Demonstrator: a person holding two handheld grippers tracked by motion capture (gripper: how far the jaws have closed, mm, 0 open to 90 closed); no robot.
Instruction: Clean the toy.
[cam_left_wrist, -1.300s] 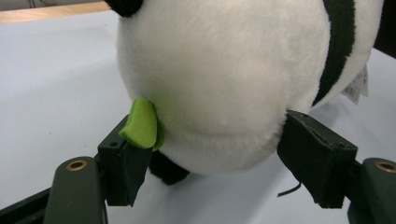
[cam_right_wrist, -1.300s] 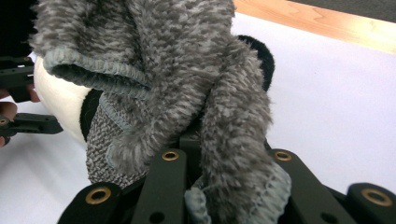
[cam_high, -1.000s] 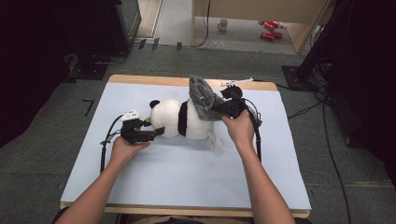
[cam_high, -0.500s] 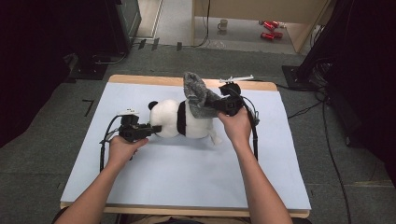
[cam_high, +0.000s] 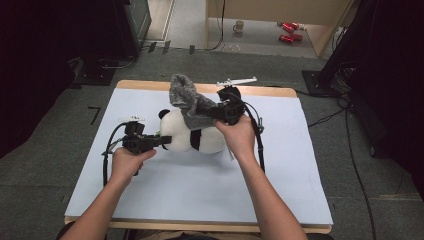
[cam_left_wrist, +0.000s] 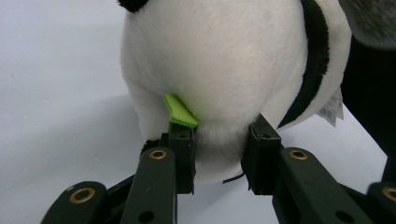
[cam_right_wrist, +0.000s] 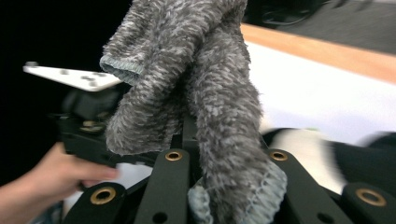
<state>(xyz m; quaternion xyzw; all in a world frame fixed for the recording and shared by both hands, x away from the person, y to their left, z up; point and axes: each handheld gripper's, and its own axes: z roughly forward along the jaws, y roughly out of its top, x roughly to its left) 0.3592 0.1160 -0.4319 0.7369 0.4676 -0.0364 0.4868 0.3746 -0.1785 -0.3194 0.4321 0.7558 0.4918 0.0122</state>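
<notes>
Work in hand: dressing the plush panda (cam_high: 192, 137) in a grey fuzzy garment (cam_high: 187, 100), as I judge it.
Panda: lies on its side near the middle of the white tabletop (cam_high: 280, 180), head toward 9 o'clock.
Left gripper (cam_left_wrist: 217, 154): at the panda's 9 o'clock end; its jaws have just been closing and now pinch the white plush beside a small green tag (cam_left_wrist: 180, 112), probably to hold the toy steady.
Right gripper (cam_right_wrist: 224, 158): at the panda's 1 o'clock, jaws pressed together on the grey garment, holding it raised over the body.
Garment: bunched, hanging above the panda, likely lifted so its opening can be drawn over the toy.
Left hand (cam_high: 127, 162): grips its tool low, near the tabletop.
</notes>
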